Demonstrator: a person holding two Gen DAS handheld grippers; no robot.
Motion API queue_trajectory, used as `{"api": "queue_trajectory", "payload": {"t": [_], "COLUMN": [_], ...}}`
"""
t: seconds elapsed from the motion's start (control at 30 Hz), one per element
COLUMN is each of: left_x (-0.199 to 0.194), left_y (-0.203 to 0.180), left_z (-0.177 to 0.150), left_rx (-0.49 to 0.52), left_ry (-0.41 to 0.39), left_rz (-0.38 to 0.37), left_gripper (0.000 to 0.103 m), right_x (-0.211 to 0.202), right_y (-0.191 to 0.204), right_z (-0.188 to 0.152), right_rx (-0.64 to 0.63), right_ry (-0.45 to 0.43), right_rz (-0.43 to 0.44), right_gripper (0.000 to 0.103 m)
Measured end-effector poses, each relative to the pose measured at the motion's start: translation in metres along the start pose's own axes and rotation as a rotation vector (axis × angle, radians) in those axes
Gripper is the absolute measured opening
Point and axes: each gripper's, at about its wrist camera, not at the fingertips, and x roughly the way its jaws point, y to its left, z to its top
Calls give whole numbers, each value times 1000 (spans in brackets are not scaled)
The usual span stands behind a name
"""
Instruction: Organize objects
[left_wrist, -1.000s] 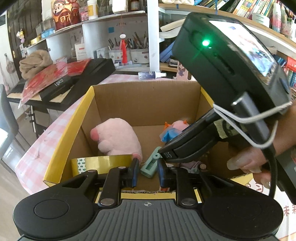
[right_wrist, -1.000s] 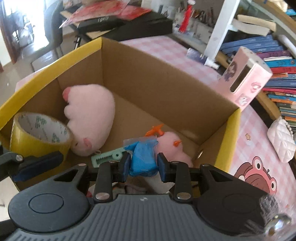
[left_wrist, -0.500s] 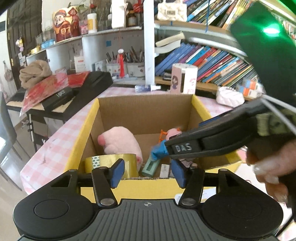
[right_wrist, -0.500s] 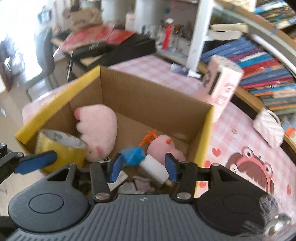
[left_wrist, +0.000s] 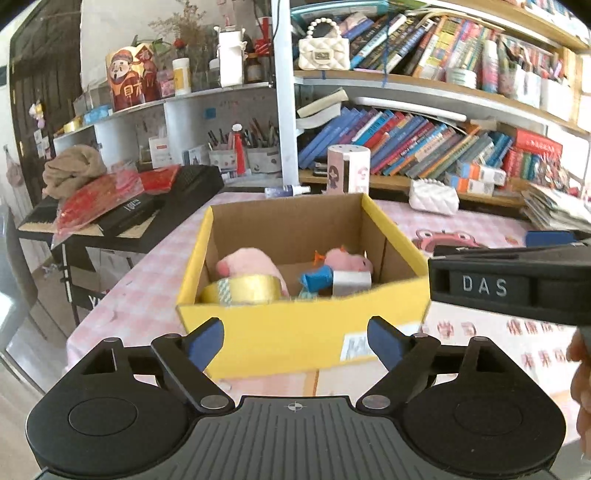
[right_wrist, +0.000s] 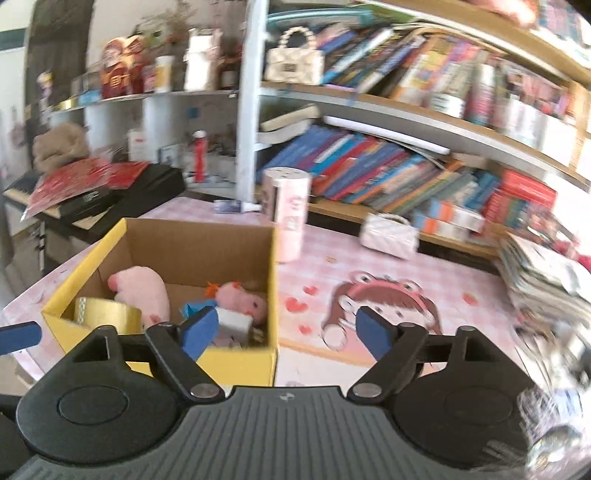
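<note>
Your left gripper (left_wrist: 295, 341) sits outside the cardboard box (left_wrist: 306, 332), facing its yellow near wall, jaws spread wide with nothing between them; they've just been opening. Your right gripper (right_wrist: 282, 328) is also out of the box, angled past its right corner toward bare pink checked bench (right_wrist: 424, 273); its jaws have just been opening too, and are empty. Right view is blurred.

Box stands near the bench's left edge, open top. Inside: yellow tape roll (left_wrist: 243, 290) against the near-left wall, pink plush (left_wrist: 245, 262) behind it, small pink toy (left_wrist: 349, 260) at the back right, blue-and-white item (left_wrist: 332, 280) in front of it.

Free bench to the right of the box, over the cartoon print (right_wrist: 384, 299). Beyond it: pink cylinder (right_wrist: 288, 218) just behind the box, white quilted purse (right_wrist: 389, 234), bookshelf (left_wrist: 424, 144) along the back. Black keyboard (left_wrist: 129, 210) off the left edge. Your right hand (left_wrist: 581, 387) shows at the left view's right edge.
</note>
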Motion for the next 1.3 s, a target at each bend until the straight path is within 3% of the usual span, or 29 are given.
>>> {"api": "queue_trajectory", "payload": {"t": [0.27,0.53,0.93,1.3], "left_x": [-38,-50,-67,-71], "left_y": [-8,-28,-56,-59], "left_z": [-32,-52,-59,-57], "left_rx": [56,109,146,93], "left_ry": [-23,13,0,23], "left_rz": [15,-6,-49,-55], "left_gripper": [96,100,103,103], "right_x": [-54,-94,-117,-131], "right_y": [4,1,-24,-32], "right_z": [-57,-92,-108,-106], "right_rx": [82,121,188,189], "right_ry": [5,1,17,-17], "right_rz": [-123,-172,-256,-271], "right_gripper": [98,103,103,103]}}
